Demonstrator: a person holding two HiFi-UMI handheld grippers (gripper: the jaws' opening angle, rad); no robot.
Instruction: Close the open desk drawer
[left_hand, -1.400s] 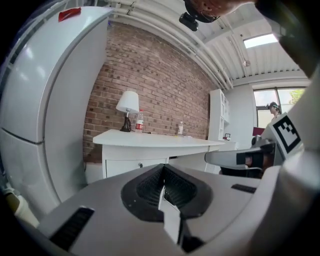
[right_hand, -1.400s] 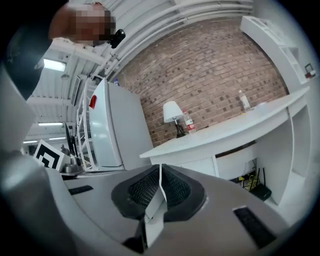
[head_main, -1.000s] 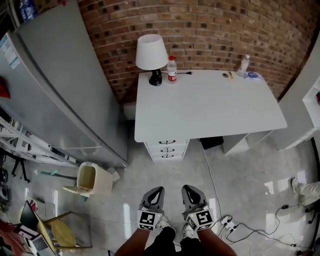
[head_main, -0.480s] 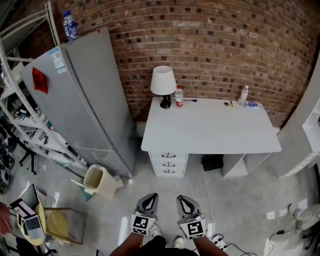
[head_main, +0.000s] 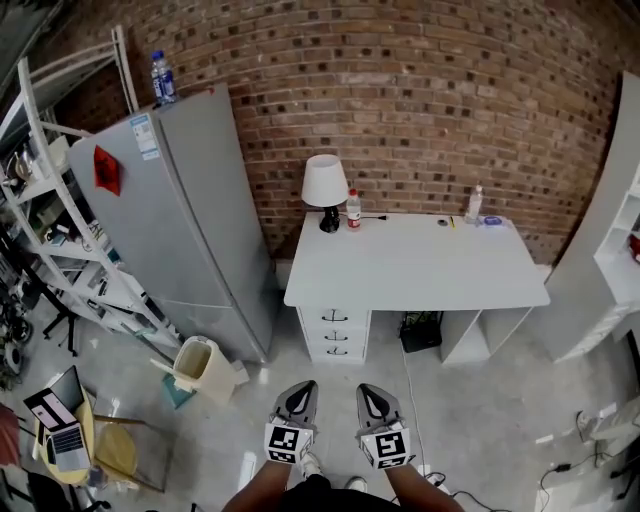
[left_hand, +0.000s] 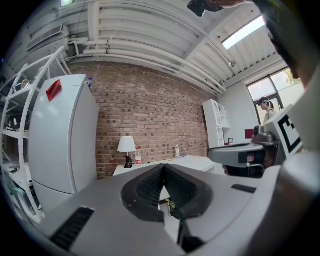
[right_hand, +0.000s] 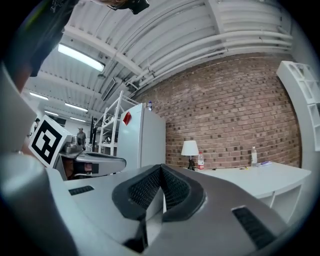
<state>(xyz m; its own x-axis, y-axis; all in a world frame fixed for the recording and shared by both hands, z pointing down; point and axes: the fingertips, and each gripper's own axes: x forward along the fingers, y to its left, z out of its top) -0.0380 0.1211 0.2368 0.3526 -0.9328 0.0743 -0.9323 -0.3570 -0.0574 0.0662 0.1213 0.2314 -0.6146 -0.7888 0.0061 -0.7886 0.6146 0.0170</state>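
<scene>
Since 1.0 s ago the desk (head_main: 420, 265) has been left further off and sits smaller and higher in the head view; more of the fridge (head_main: 190, 210) and the brick wall is taken in.

Head view: the left gripper (head_main: 302, 386) and right gripper (head_main: 368, 389) are held side by side low in frame, over the floor, well apart from the desk. The three drawers (head_main: 335, 334) are stacked under the desk's left end. None is seen to stick out, though they are small at this range.

Left gripper view: the fingers (left_hand: 147, 187) are pressed together, with nothing between them. The desk, with lamp (left_hand: 126, 145) and bottle (left_hand: 138, 156), is seen far beyond the tips.

Right gripper view: the fingers (right_hand: 145, 190) are likewise pressed together and empty. The desk is again distant, and the drawers are not shown.

Progress, as judged: nothing is being touched. Either the drawer is already shut, or a slight opening is not resolved. If it is open, an approach and a push are left.
</scene>
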